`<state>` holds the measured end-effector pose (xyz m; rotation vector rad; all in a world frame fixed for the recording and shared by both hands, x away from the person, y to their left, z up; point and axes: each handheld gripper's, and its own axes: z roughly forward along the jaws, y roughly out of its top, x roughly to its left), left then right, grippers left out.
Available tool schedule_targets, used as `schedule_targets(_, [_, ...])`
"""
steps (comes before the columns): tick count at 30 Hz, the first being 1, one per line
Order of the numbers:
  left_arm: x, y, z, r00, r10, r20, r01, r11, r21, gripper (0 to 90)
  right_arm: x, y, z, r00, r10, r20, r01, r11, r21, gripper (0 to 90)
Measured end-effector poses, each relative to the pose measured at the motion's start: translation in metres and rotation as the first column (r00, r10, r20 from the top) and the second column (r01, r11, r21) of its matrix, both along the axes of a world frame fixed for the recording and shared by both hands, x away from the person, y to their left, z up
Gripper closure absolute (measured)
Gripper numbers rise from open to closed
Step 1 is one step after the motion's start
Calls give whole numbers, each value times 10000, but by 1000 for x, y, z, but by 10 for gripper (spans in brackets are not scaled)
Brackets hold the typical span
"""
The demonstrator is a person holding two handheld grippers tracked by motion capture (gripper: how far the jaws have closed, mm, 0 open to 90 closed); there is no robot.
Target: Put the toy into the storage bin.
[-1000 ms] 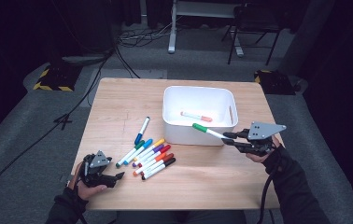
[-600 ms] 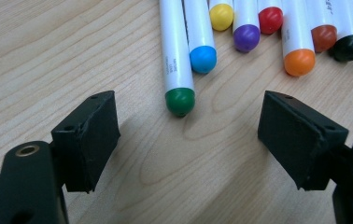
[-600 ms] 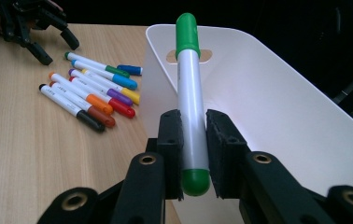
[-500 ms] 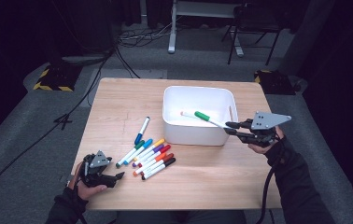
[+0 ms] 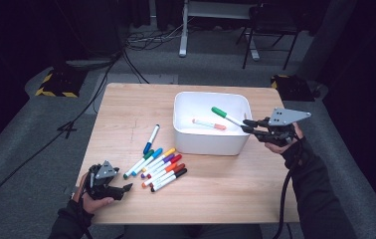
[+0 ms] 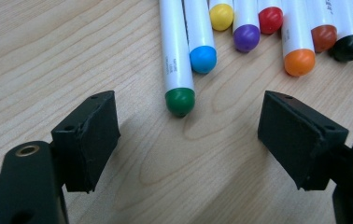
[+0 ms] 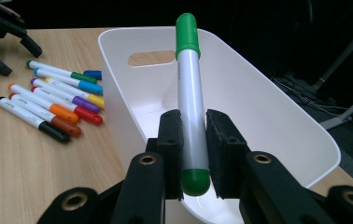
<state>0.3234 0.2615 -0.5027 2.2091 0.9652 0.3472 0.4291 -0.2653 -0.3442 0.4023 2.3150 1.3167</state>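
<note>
Right gripper clamped on green-capped white marker, poised over white bin; high view adds an orange-tipped marker inside that bin.

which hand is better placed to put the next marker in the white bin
Right. The right claw is shut on the green-capped white marker, held above the white plastic bin, so it likely only needs to let go. The left claw sits open on the wooden table, short of the loose markers.
</note>
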Motion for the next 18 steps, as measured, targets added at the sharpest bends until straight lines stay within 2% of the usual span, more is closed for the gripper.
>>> schedule_targets(9, [0, 0, 0, 10000, -18, 8, 18, 10000, 23, 208, 18, 2, 6, 9991, -402, -149, 403, 9992, 25, 764])
schedule_targets(18, [0, 0, 0, 10000, -17, 11, 17, 10000, 21, 208, 33, 13, 11, 9991, -393, -154, 390, 9991, -158, 764])
